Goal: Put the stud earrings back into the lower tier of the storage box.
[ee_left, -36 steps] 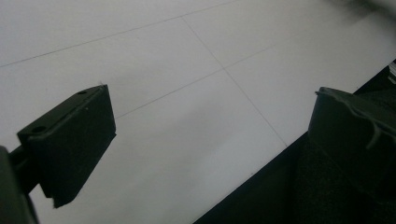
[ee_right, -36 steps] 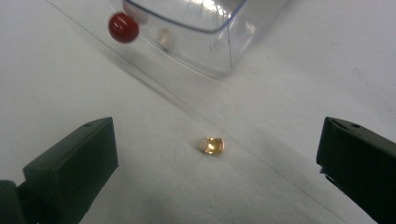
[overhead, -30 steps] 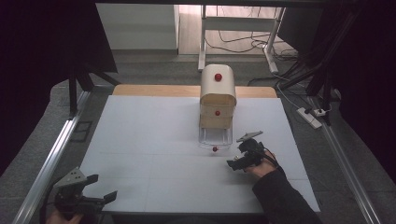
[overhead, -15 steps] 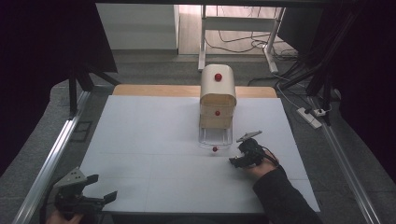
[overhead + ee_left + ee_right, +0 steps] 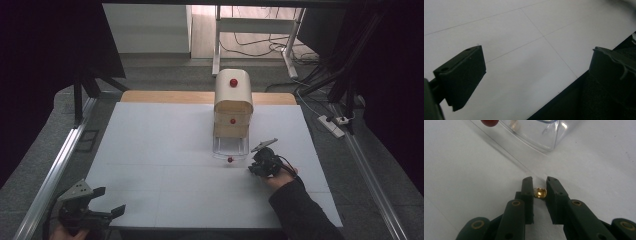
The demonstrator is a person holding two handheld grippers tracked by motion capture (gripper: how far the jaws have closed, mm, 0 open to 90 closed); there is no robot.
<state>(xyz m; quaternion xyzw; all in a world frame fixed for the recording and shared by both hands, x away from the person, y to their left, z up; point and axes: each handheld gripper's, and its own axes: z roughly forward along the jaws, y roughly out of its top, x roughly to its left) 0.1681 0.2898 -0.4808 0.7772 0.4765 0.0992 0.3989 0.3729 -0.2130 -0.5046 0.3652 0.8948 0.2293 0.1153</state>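
- The right gripper (image 5: 539, 185) rests low on the white table (image 5: 165, 150), near the table's right side, just in front of the clear plastic drawer (image 5: 230, 146).
- In the right gripper view its two black jaws have just been closing and now stand close together around a small shiny gold-coloured piece (image 5: 540, 192) that lies on the table between their tips. The left jaw touches the piece; whether the right jaw presses on it too cannot be told.
- The clear plastic drawer is pulled out from the bottom of a small cream-coloured cabinet with a rounded top (image 5: 233, 102). A red round knob (image 5: 230, 160) sits on the drawer's front, near the gripper.
- The cabinet stands at the far middle of the table and bears two more red knobs, one on the top and one on the middle drawer.
- The left gripper (image 5: 102, 212) is held at the near left corner of the table, well apart from the cabinet. Its jaws are spread wide with nothing between them.
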